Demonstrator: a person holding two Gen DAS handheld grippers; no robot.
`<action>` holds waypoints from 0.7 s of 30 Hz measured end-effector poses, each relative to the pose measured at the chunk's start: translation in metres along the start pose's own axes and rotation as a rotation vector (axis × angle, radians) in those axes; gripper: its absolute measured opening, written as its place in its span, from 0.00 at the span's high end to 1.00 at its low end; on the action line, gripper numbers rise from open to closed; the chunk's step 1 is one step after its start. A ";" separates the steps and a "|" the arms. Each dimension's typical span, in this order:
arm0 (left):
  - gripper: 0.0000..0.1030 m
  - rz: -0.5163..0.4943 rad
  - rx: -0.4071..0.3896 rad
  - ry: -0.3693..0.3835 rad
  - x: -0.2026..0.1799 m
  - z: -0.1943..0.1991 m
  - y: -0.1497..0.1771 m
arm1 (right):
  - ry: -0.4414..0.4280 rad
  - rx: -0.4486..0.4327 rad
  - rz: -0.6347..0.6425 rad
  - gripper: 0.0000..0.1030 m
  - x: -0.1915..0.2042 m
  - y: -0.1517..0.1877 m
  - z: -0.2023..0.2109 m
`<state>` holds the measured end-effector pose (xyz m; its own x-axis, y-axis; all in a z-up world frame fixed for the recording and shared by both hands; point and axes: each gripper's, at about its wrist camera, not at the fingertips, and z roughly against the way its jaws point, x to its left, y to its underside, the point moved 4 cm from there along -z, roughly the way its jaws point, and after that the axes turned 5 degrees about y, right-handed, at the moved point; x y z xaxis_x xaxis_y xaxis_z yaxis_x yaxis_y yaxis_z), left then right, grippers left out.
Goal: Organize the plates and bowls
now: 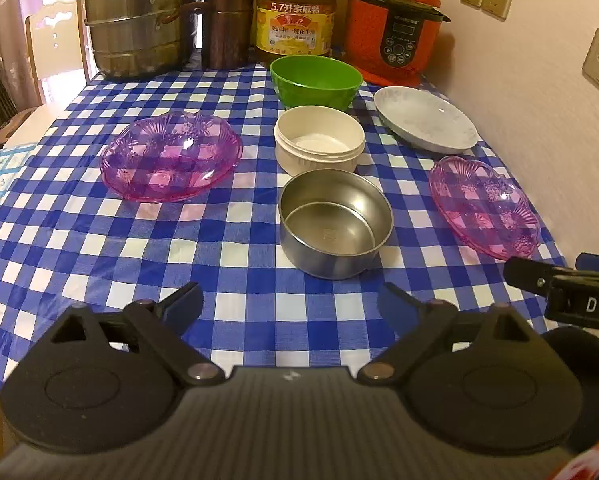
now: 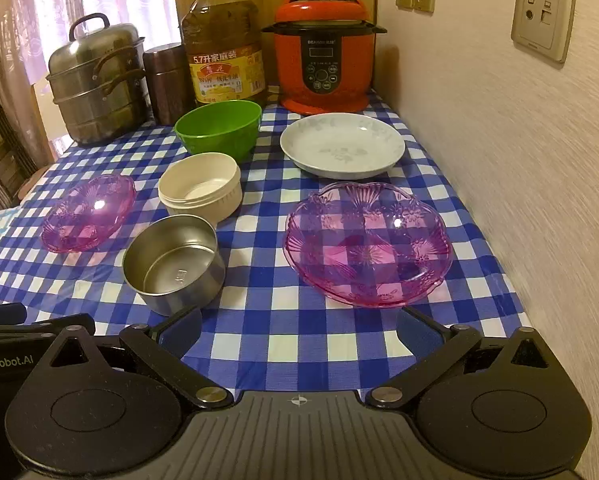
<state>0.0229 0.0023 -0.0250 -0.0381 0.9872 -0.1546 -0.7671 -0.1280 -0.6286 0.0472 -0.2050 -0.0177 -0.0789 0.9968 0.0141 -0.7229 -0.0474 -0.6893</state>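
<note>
On the blue checked tablecloth, a green bowl (image 1: 316,80), a cream bowl (image 1: 319,140) and a steel bowl (image 1: 335,222) stand in a line. A white plate (image 1: 425,118) and a purple plastic dish (image 1: 484,207) lie to their right, and another purple dish (image 1: 171,156) to their left. My left gripper (image 1: 289,304) is open and empty, just in front of the steel bowl. My right gripper (image 2: 299,330) is open and empty, just in front of the right purple dish (image 2: 367,244). The steel bowl (image 2: 175,258) and white plate (image 2: 341,146) also show in the right wrist view.
A steel steamer pot (image 1: 139,20), a brown canister (image 1: 227,26), an oil jug (image 1: 297,12) and a red pressure cooker (image 1: 393,24) stand along the table's far edge. A wall (image 2: 519,160) runs close along the right side. A chair (image 1: 55,44) stands beyond the far left corner.
</note>
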 end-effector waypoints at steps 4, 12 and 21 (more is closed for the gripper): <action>0.11 -0.001 -0.001 -0.001 0.001 -0.002 0.002 | 0.000 -0.001 0.001 0.00 -0.001 0.001 0.000; 0.11 -0.001 -0.001 0.000 0.001 -0.003 0.003 | 0.004 0.000 0.004 0.00 0.000 0.002 -0.003; 0.11 -0.001 -0.001 -0.001 0.001 -0.004 0.004 | 0.004 -0.001 0.005 0.00 0.000 0.003 -0.003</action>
<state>0.0221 0.0024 -0.0312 -0.0378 0.9875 -0.1530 -0.7663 -0.1269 -0.6298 0.0474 -0.2048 -0.0216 -0.0799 0.9968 0.0073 -0.7220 -0.0528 -0.6899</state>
